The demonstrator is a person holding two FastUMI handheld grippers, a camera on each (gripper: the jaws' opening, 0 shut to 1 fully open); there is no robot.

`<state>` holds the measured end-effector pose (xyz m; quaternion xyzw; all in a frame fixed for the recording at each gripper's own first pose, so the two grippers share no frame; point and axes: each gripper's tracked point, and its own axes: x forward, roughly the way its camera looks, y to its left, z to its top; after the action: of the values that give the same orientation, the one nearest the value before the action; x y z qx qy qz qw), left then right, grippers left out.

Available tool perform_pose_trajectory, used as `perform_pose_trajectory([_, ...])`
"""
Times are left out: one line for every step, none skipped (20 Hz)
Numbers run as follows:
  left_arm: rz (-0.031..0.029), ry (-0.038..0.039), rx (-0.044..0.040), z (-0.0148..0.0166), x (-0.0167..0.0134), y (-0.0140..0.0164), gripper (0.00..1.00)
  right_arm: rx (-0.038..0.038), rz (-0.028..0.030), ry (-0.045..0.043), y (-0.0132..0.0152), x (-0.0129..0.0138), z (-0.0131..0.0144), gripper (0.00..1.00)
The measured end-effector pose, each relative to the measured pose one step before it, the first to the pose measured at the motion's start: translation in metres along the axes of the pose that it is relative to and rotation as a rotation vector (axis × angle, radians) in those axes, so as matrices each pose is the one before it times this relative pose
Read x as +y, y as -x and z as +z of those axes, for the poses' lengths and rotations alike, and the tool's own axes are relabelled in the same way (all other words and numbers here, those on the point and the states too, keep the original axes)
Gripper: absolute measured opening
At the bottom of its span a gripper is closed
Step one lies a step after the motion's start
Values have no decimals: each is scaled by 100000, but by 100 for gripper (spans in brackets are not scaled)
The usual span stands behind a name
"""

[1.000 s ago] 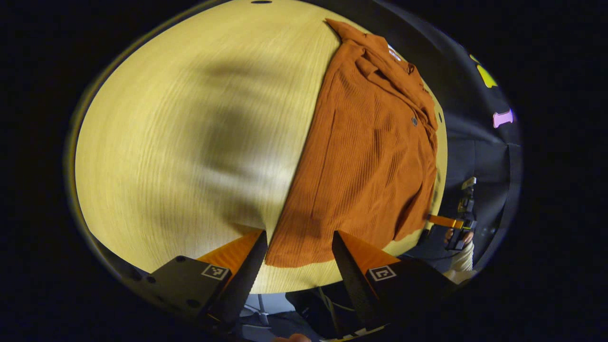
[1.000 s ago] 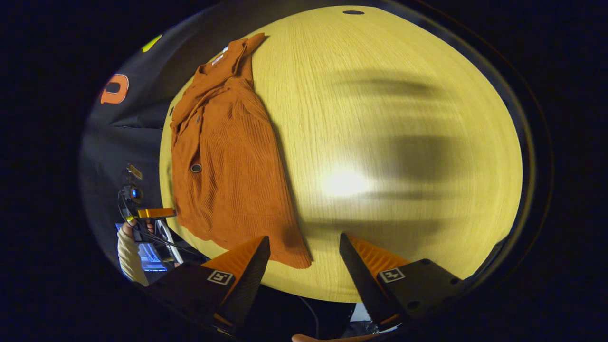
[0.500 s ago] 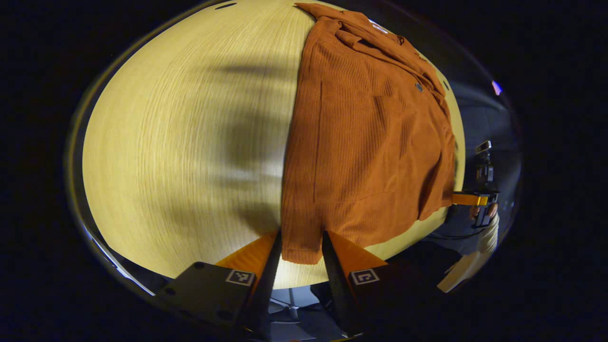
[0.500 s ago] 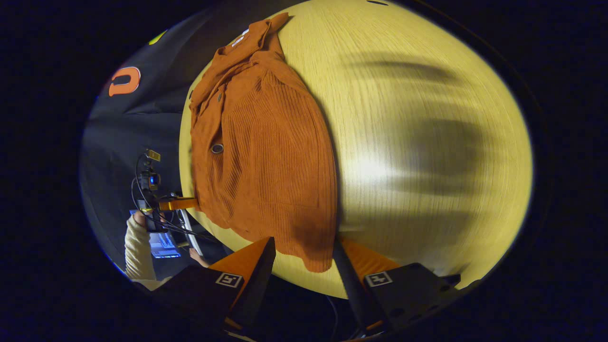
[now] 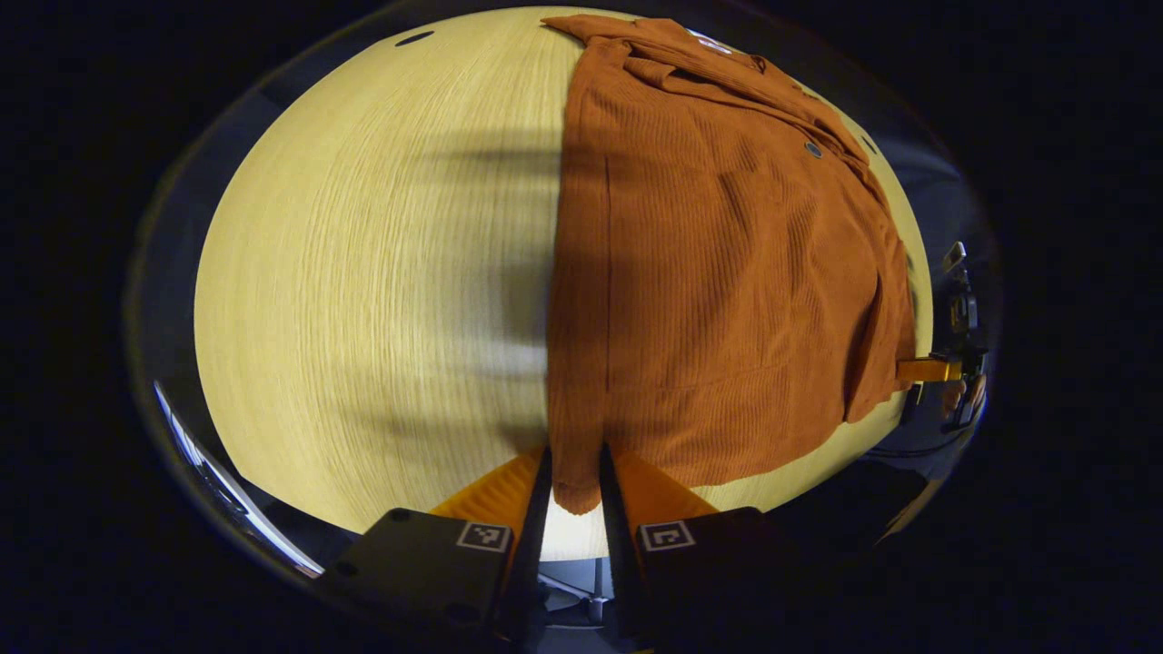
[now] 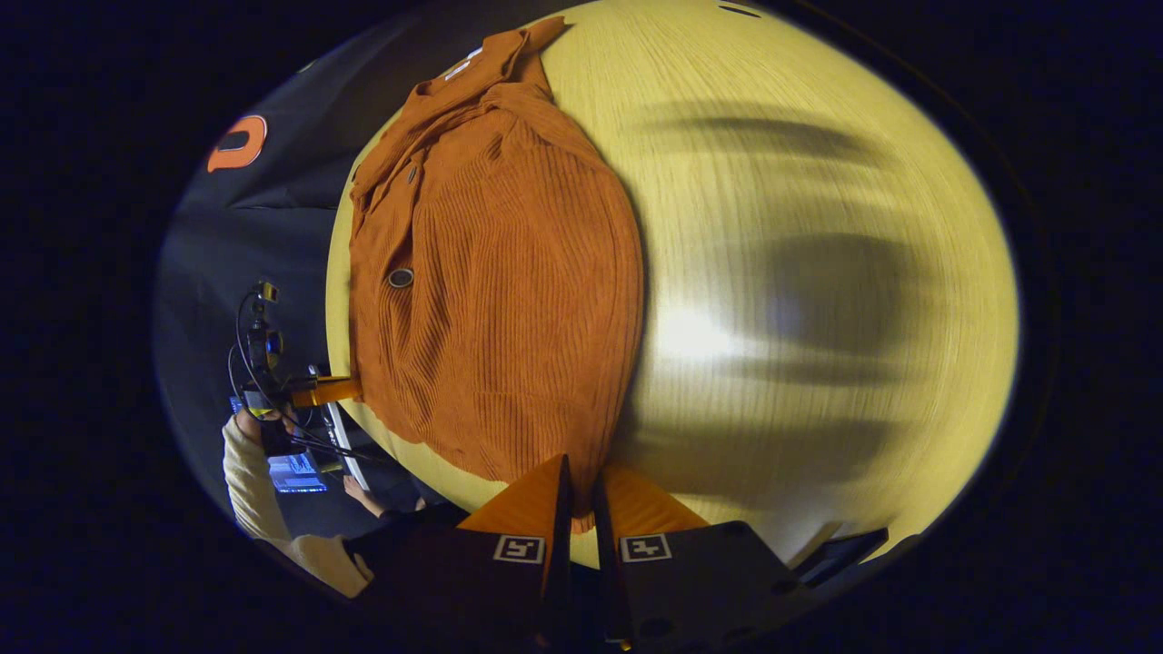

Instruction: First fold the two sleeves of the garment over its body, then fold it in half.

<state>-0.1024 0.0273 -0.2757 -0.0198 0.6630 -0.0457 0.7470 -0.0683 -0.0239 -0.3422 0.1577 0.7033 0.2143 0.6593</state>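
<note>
Rust-orange corduroy shirt (image 5: 718, 272) lies flat on the round wooden table (image 5: 363, 272), sleeves already folded in over the body, collar at the far end from us, hem at the near table edge.

Left gripper (image 5: 574, 486): fingers nearly closed, a hem corner of the shirt pinched between them, just at the near table edge. Right gripper (image 6: 581, 495): fingers likewise drawn almost together on the opposite hem corner; from the right gripper view the cloth runs down into the narrow gap, so we judge both sides are gripping.

Across the shirt each view shows the other gripper (image 5: 927, 370) at the far hem corner, held by a hand in a pale sleeve (image 6: 250, 481).

We read the step in hand as the half fold: hem carried up to the collar.

How to do it well, as we judge it:
- Check each pinch takes every layer at the corner, the folded-in sleeve included; a top layer alone would peel the fold open.
- Lift both corners together and level, keeping the hem taut between them so it doesn't sag or skew.
- Raise only enough to clear the shirt body, then travel toward the collar.
- Lay the hem down square on the shoulders, short of the collar, before letting go.
- Corduroy is heavy and drags; move slowly so the lower half stays put on the table.
</note>
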Motion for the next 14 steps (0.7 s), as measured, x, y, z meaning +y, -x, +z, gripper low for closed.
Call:
perform_pose_trajectory([545, 75, 413, 195, -302, 9, 33, -716, -915, 994, -369, -43, 58, 16])
perform_pose_trajectory([-512, 805, 161, 265, -490, -26, 30, -242, 793, -1142, 89, 186, -47, 16])
perform_pose_trajectory([-2227, 1195, -157, 188, -807, -147, 27, 58, 1067, -418, -259, 301, -39, 10])
perform_pose_trajectory([-577, 1074, -192, 291, -503, 26, 18, 4, 1280, 209, 94, 239, -26, 11])
perform_pose_trajectory([-609, 641, -322, 265, -512, -86, 10, -324, 909, -146, -155, 57, -75, 11])
perform_pose_trajectory([-515, 454, -276, 243, -501, -57, 6, -873, 503, -422, -119, 173, 115, 10])
perform_pose_trajectory([-198, -376, -101, 221, -609, -51, 5, -753, 1601, 384, 94, 359, 15, 10])
perform_pose_trajectory([630, -90, -230, 239, -567, -68, 4, -1065, 482, -2835, -407, -165, 133, 7])
perform_pose_trajectory([1278, -286, -221, 289, -676, 30, 4, -659, -879, -805, 55, 289, 47, 4])
perform_pose_trajectory([1953, -396, -258, 285, -688, 2, 4, -742, -1150, 14, 99, -4, 85, 4])
perform_pose_trajectory([2227, -531, -407, 322, -707, 30, 4, -768, -1971, 369, -105, 78, -140, 4])
perform_pose_trajectory([2351, -527, -119, 300, -702, 65, 4, -16, -2382, 725, -96, -9, 24, 4])
perform_pose_trajectory([2063, -291, 52, 301, -678, 104, 4, -190, -2568, 829, 123, 24, -84, 4])
perform_pose_trajectory([1700, 243, 228, 280, -693, 160, 4, 779, -2544, 1053, -68, 65, -40, 4])
